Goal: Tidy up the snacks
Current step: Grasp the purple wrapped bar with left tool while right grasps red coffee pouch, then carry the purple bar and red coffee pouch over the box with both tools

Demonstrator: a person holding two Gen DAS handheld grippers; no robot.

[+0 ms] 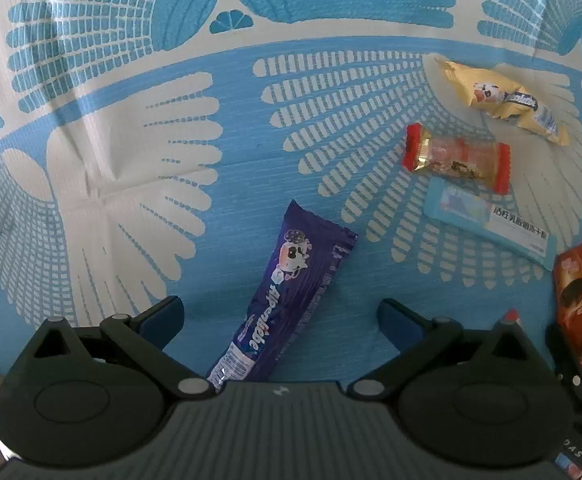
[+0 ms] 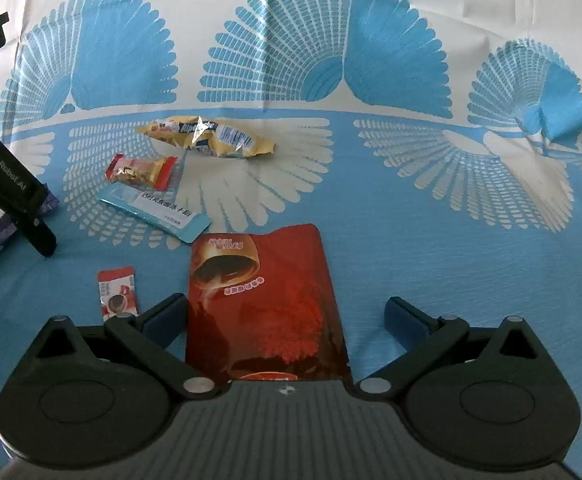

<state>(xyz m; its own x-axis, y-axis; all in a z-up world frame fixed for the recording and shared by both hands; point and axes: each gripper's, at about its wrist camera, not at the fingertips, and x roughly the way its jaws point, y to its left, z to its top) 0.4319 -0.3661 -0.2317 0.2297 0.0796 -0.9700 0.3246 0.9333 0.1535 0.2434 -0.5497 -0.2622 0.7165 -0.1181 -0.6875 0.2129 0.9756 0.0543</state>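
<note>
My left gripper point(image 1: 281, 316) is open, its fingers either side of a purple Alpenliebe stick pack point(image 1: 287, 300) lying on the cloth. To its right lie a red-ended candy point(image 1: 457, 158), a yellow wrapper point(image 1: 503, 100) and a light-blue sachet point(image 1: 491, 224). My right gripper point(image 2: 285, 316) is open around a large red coffee pouch point(image 2: 263, 304), which lies flat between the jaws. A small red coffee sachet point(image 2: 117, 290) lies just left of the right gripper's left finger. The yellow wrapper point(image 2: 207, 136), candy point(image 2: 143, 170) and blue sachet point(image 2: 155, 210) lie beyond.
Everything rests on a blue-and-white fan-patterned tablecloth point(image 2: 411, 220). The left gripper's black body point(image 2: 11, 188) stands at the left edge of the right wrist view. The red pouch point(image 1: 581, 300) shows at the right edge of the left wrist view.
</note>
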